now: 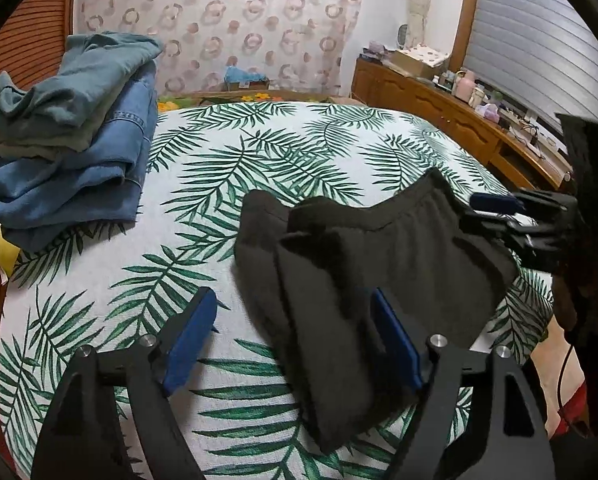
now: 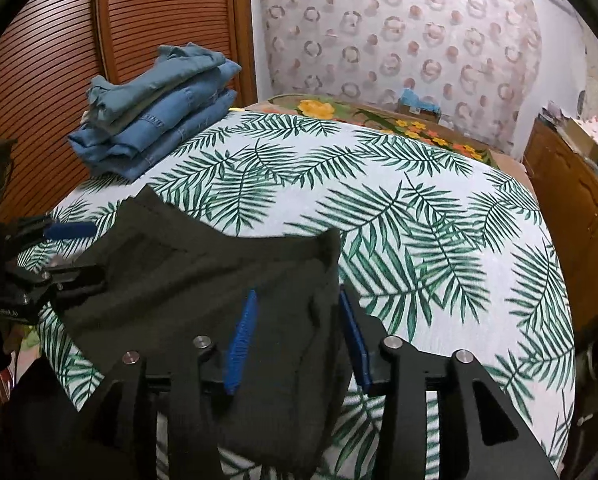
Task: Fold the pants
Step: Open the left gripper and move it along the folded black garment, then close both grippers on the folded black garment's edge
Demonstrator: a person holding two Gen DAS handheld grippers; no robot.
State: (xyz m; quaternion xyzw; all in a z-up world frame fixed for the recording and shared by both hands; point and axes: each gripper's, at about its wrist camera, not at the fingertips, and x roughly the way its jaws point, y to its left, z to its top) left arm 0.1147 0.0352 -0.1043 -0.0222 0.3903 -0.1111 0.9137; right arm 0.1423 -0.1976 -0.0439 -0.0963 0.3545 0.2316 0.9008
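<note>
Black pants (image 1: pixel 379 248) lie folded in a bundle near the front edge of the bed, on a leaf-print sheet (image 1: pixel 227 168). My left gripper (image 1: pixel 293 294) is open over their left end. The cloth lies by its right pad, and the left pad stands apart over bare sheet. In the right wrist view, my right gripper (image 2: pixel 298 296) is open astride the right end of the pants (image 2: pixel 203 264), with cloth loose between its blue pads. Each gripper also shows in the other's view: the right gripper (image 1: pixel 487 212) at the pants' far side, the left gripper (image 2: pixel 73 250) at the left.
A stack of folded blue jeans and garments (image 1: pixel 71 136) sits at the bed's far left corner, beside a slatted wooden wardrobe (image 2: pixel 51 60). A wooden sideboard (image 1: pixel 439 108) with clutter runs along the right. A floral blanket (image 2: pixel 379 118) lies at the far end.
</note>
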